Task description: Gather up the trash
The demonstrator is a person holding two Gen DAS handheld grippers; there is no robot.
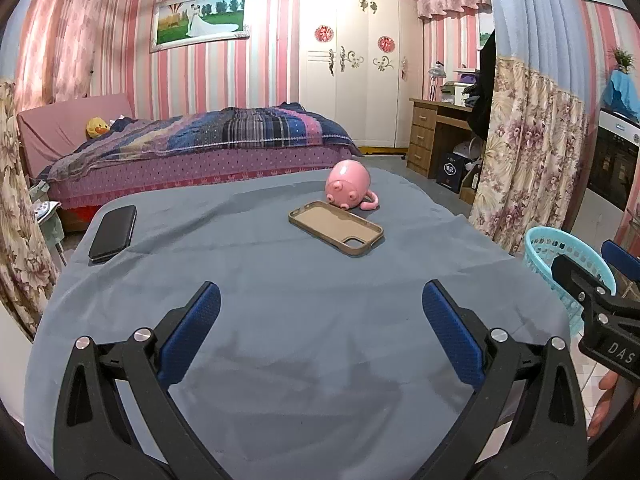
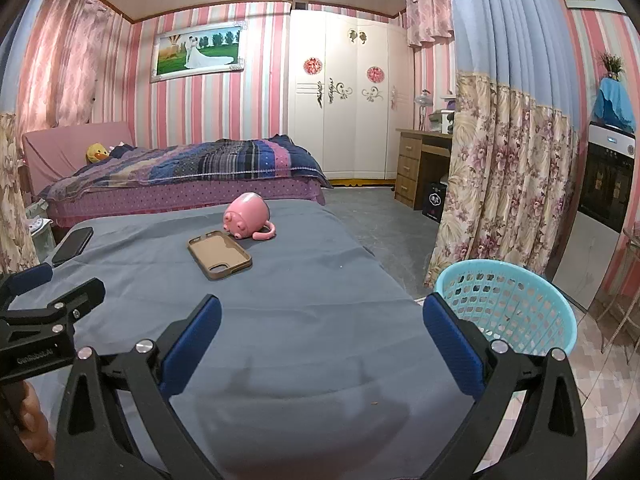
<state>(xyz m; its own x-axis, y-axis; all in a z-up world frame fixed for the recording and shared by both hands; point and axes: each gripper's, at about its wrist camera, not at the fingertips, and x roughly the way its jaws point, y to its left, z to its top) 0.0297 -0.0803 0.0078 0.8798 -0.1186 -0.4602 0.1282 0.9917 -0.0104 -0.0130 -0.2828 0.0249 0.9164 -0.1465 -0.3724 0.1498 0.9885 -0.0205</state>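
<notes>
Basket [image 2: 508,304], the pale blue plastic one for the trash, stands on the floor just off the right edge of the table [image 2: 280,320], beyond the right-hand finger of the right gripper [image 2: 322,334]. Its wall is an open lattice of holes under a solid rim. Both grippers hang over the near part of the grey cloth with jaws spread wide, nothing between them; the left gripper [image 1: 321,322] sits further left. Ahead of them lie a tan phone case [image 1: 336,227], a pink pig mug [image 1: 348,185] tipped on its side just behind it, and a black phone [image 1: 113,233] at the far left edge.
</notes>
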